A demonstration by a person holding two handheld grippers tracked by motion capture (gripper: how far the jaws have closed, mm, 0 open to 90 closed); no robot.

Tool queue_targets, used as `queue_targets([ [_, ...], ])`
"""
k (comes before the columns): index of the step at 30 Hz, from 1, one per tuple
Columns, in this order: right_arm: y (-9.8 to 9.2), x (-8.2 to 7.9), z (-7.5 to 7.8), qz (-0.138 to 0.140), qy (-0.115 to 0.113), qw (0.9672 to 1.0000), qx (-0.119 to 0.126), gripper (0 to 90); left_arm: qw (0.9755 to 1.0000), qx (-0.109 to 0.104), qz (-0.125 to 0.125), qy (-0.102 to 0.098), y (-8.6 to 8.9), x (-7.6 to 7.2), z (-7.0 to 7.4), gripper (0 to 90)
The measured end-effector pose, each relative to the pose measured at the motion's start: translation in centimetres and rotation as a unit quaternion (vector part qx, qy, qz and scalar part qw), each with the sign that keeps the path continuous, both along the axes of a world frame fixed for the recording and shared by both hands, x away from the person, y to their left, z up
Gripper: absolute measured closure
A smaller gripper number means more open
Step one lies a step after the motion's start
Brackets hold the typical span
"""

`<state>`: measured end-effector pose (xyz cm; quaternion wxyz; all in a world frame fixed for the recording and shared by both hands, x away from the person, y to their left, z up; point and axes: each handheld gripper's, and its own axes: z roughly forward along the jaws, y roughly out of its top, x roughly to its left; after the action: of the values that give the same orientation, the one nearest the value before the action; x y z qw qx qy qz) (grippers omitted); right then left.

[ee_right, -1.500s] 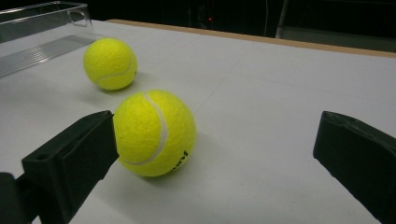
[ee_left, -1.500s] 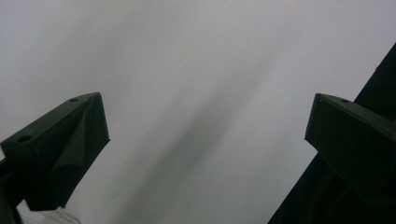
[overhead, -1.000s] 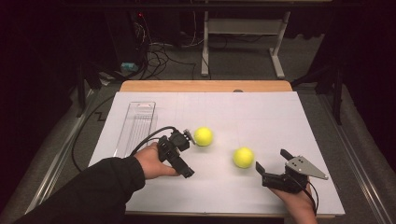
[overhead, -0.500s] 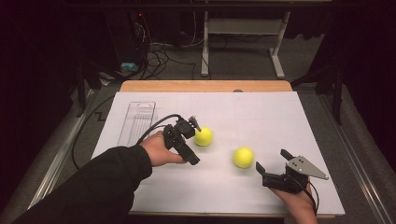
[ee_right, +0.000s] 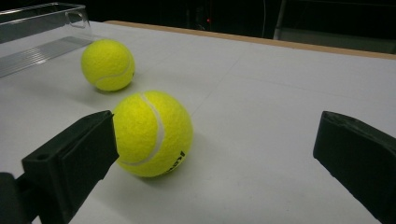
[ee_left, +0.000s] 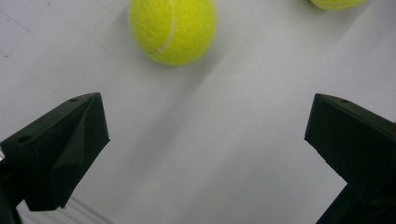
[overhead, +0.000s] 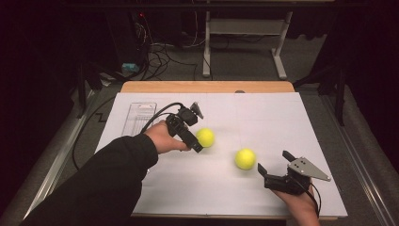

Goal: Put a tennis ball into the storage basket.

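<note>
Two yellow tennis balls lie on the white table sheet (overhead: 282,117). My left gripper (overhead: 196,131) hovers open just left of the left ball (overhead: 205,137). In the left gripper view that ball (ee_left: 171,29) sits ahead of the wide-apart jaws of the left gripper (ee_left: 205,112), with nothing between them. The right ball (overhead: 245,158) lies just beyond my right gripper (overhead: 272,161), which is open near the front edge. In the right gripper view the near ball (ee_right: 153,134) rests by the left jaw of the right gripper (ee_right: 217,135), and the other ball (ee_right: 108,64) lies farther off.
A clear plastic tray (overhead: 139,117) stands at the sheet's left side, behind my left forearm, and appears as the tray (ee_right: 42,28) in the right gripper view. A wooden table edge (overhead: 207,86) runs along the back. Cables and a metal frame are on the floor beyond.
My left gripper has moved forward and to the right, up beside the left ball. The right gripper and both balls have stayed put.
</note>
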<state>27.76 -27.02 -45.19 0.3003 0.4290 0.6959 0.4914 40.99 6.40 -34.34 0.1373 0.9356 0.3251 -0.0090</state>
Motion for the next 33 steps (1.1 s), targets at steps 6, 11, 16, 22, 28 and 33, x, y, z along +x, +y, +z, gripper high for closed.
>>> queue_targets([
  [6,0.0,0.0,0.0,0.001,0.001,1.0,0.0,0.0,0.9999,0.003,0.015,0.002,-0.5,1.4,-0.2,0.5],
  [11,-0.1,0.0,0.0,0.001,0.0,1.0,0.001,0.0,0.9997,0.006,0.021,0.006,-1.1,2.4,-1.0,0.5],
  [16,-0.1,0.0,0.0,0.002,-0.001,1.0,0.002,0.0,0.9994,0.006,0.033,0.008,-1.7,3.1,-1.6,0.5],
  [22,-0.1,0.0,0.0,0.002,0.0,1.0,0.004,0.0,0.9992,0.008,0.038,0.003,-2.5,3.8,-2.3,0.5],
  [28,0.0,0.0,0.0,0.004,0.0,1.0,0.003,0.0,0.999,0.016,0.04,0.007,-3.0,4.6,-3.3,0.5],
  [33,0.0,0.1,0.0,0.005,-0.001,1.0,0.002,0.0,0.999,0.018,0.041,0.01,-3.6,5.0,-4.3,0.5],
])
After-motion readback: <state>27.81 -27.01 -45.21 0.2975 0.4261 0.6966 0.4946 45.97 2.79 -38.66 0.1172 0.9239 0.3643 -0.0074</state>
